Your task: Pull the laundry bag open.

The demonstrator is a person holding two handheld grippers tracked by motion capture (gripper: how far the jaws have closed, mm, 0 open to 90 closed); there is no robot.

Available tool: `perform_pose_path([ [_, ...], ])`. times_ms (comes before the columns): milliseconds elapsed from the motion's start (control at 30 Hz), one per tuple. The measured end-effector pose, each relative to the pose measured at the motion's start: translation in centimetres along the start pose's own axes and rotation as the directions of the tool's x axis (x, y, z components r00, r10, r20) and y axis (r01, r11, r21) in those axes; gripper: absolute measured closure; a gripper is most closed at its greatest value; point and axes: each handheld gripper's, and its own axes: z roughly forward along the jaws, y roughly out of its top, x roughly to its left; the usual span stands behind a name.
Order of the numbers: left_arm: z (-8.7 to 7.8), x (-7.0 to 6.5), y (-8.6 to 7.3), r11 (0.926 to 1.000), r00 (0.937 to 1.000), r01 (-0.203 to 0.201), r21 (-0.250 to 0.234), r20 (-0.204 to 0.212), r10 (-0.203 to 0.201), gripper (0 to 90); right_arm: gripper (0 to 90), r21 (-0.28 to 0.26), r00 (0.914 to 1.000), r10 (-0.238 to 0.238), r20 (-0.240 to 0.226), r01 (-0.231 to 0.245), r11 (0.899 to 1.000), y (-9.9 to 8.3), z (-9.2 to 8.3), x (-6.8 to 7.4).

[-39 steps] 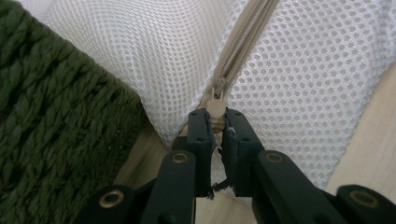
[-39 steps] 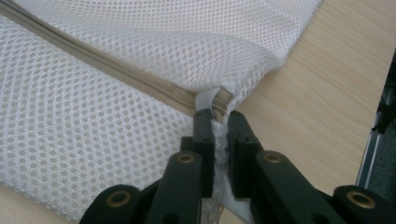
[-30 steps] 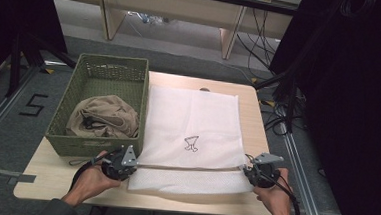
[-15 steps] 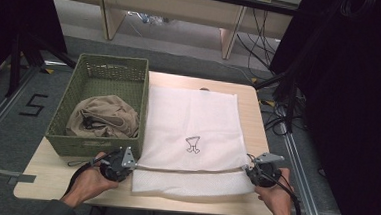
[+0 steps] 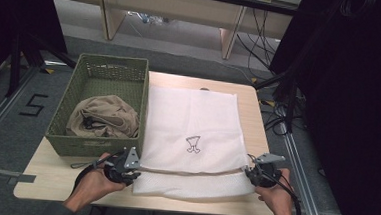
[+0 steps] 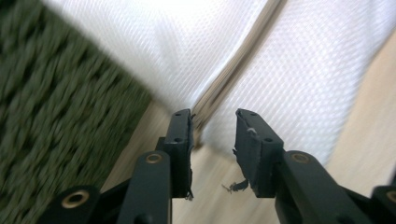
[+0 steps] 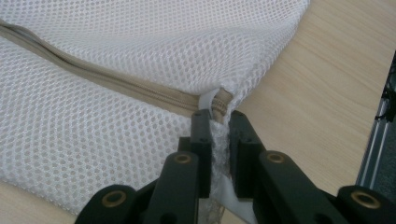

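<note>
A light wooden table (image 5: 258,116) carries two things. A white mesh laundry bag (image 5: 192,132) with a small dark printed figure lies flat across its middle and right part, its near edge folded over near the table's front edge. Just beside the bag, on the left part, stands a green woven basket (image 5: 96,147) with a crumpled beige cloth (image 5: 105,117) inside.

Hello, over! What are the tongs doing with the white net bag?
Left tongs just opened, bag corner loose. Right tongs pinch the white net bag by its zipper end. Green basket beside it, nothing blocking.
</note>
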Motion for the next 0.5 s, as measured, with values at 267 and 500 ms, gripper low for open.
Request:
perform_pose_path([
  [267, 0.7, -1.3, 1.9, 0.9988, 0.9999, -0.008, -0.047, 0.014, 0.008, 57.4, 82.3, -0.003, 1.0000, -0.003, -0.008, 0.003, 1.000, 0.0, 0.0, 0.0],
  [500, 2.0, -1.5, 3.5, 0.9982, 0.9998, -0.016, -0.058, 0.012, 0.017, 55.3, 82.1, -0.006, 1.0000, 0.004, -0.009, -0.004, 1.000, 0.0, 0.0, 0.0],
])
